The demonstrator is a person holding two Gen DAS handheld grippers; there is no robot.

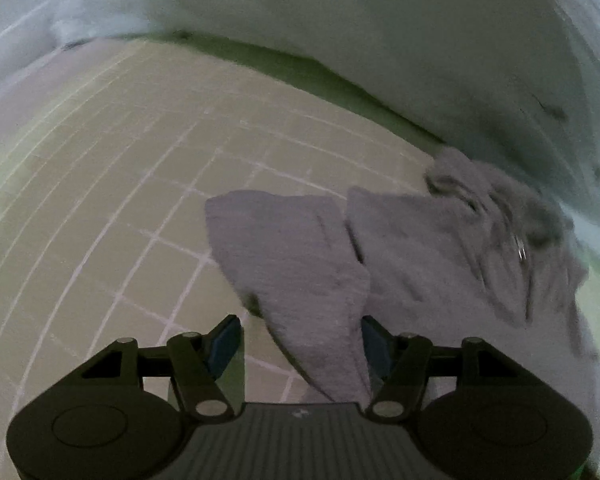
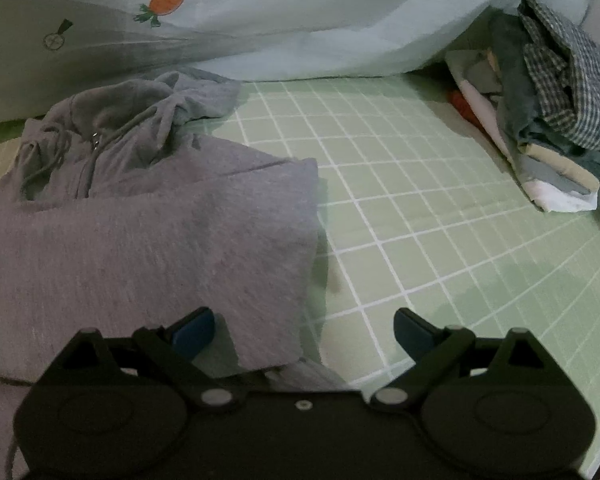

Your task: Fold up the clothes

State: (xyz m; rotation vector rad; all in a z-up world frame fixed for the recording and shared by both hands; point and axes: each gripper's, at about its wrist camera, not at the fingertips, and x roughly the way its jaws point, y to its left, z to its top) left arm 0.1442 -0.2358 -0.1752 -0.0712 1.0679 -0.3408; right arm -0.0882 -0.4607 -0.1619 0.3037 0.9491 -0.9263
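Observation:
A grey zip hoodie (image 2: 140, 232) lies on the green grid bedsheet (image 2: 440, 208), its hood and drawstrings bunched at the far left and a sleeve folded across the body. In the left wrist view the hoodie (image 1: 440, 248) spreads to the right, and a folded sleeve (image 1: 292, 248) runs down between the fingers of my left gripper (image 1: 302, 344). Its jaws are wide open, with the cloth lying against the right finger (image 1: 376, 346). My right gripper (image 2: 304, 330) is open over the hoodie's near right corner; its left finger (image 2: 194, 330) is above cloth, its right finger (image 2: 414, 330) above sheet.
A pale blue duvet (image 2: 320, 20) with a carrot print is heaped along the far side of the bed. A pile of folded clothes (image 2: 548, 120), a checked shirt on top, sits at the far right. Bare sheet (image 1: 120, 200) spreads left of the hoodie.

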